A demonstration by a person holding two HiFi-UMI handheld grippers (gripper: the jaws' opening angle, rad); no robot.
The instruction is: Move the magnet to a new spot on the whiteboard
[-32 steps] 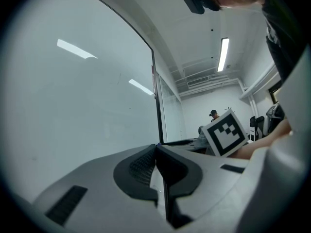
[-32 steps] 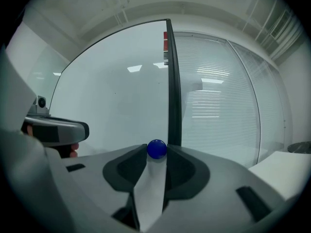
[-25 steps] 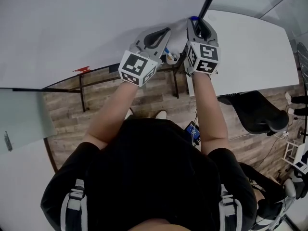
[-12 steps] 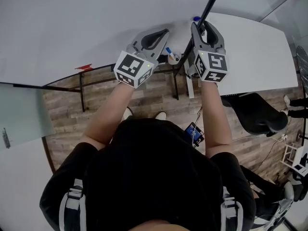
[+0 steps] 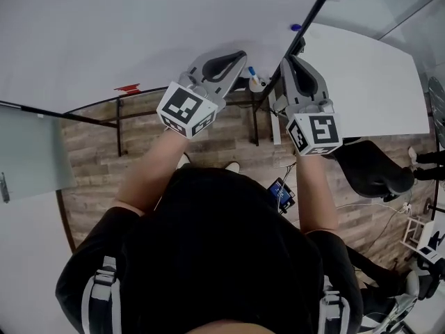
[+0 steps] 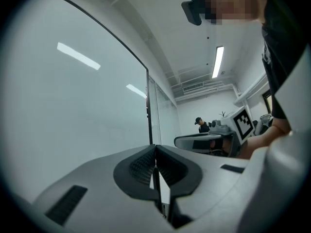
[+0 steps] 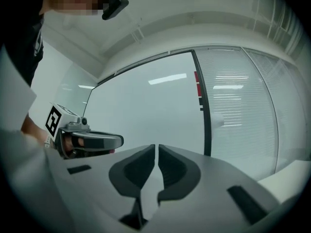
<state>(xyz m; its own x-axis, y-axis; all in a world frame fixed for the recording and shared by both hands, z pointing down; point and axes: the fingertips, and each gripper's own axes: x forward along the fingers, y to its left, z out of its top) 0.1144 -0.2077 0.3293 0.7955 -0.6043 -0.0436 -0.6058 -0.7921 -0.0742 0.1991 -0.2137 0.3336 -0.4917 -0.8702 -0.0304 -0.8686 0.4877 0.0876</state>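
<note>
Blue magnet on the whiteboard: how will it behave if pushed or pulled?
The blue magnet looks small and round, so probably light and rigid. Clinging to the upright whiteboard, it likely slides when pushed and resists pulling off.

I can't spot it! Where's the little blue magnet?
In the head view, the blue magnet sits on the whiteboard, upper right of centre, right beside the black frame bar.

Ceiling strip light (image 6: 218, 62) is lighting everything bright and even, streaking glare across the whiteboard (image 6: 73, 120). Fisheye is bending edges; dark vignette is ringing both gripper views.
</note>
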